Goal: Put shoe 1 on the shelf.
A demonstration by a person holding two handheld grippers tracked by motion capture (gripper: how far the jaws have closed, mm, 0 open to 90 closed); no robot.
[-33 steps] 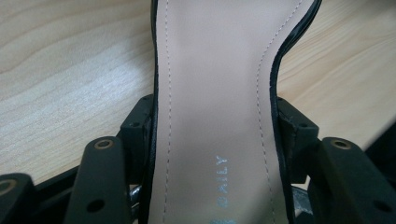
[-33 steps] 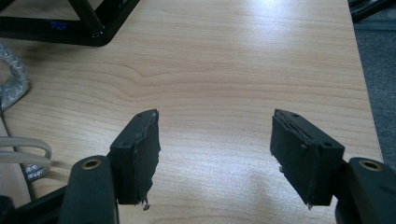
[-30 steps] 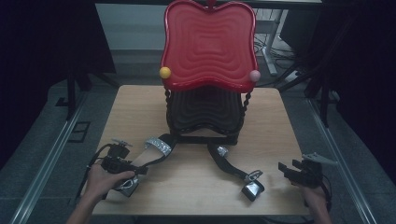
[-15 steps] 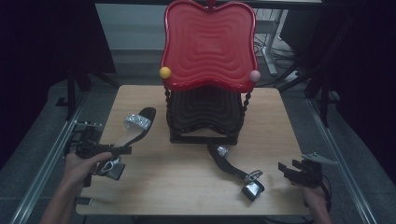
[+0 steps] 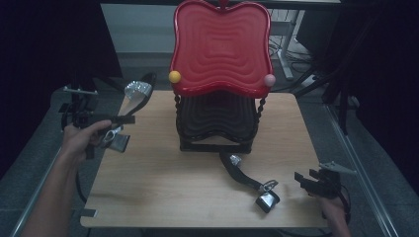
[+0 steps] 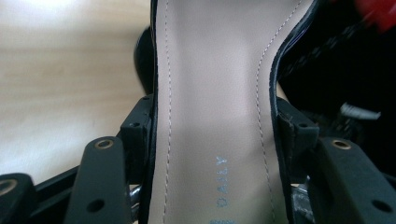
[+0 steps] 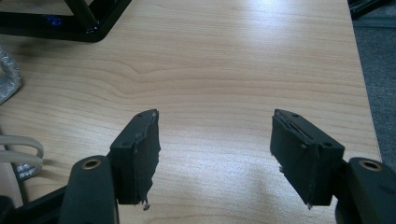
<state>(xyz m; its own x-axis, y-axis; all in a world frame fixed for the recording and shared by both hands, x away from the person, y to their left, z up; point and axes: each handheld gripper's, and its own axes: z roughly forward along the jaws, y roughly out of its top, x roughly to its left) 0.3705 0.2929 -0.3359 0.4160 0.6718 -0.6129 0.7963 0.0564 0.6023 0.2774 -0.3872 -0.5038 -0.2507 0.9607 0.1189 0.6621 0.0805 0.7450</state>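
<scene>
A black high-heeled sandal (image 5: 140, 94) with a silver toe strap hangs in the air over the table's left edge, toe pointing up and away. My left gripper (image 5: 118, 119) is shut on its sole. In the left gripper view both pads press the edges of the beige insole (image 6: 215, 84), with my left gripper (image 6: 215, 133) around its waist. A second matching sandal (image 5: 249, 177) lies on the wooden table (image 5: 163, 187) in front of the rack. My right gripper (image 5: 302, 178) rests at the table's front right corner; its jaws (image 7: 215, 140) stand open over bare wood.
A tiered rack stands at the table's middle back, with a red wavy top tray (image 5: 221, 47) tilted up and black tiers (image 5: 217, 118) beneath. A yellow ball (image 5: 174, 77) and a pink ball (image 5: 269, 80) cap its posts. The rack's black base (image 7: 70, 18) lies beyond my right gripper.
My left hand has lifted the sandal off the table, carrying it up and to the left, with the toe now pointing away. The right hand and the other sandal have stayed put.
</scene>
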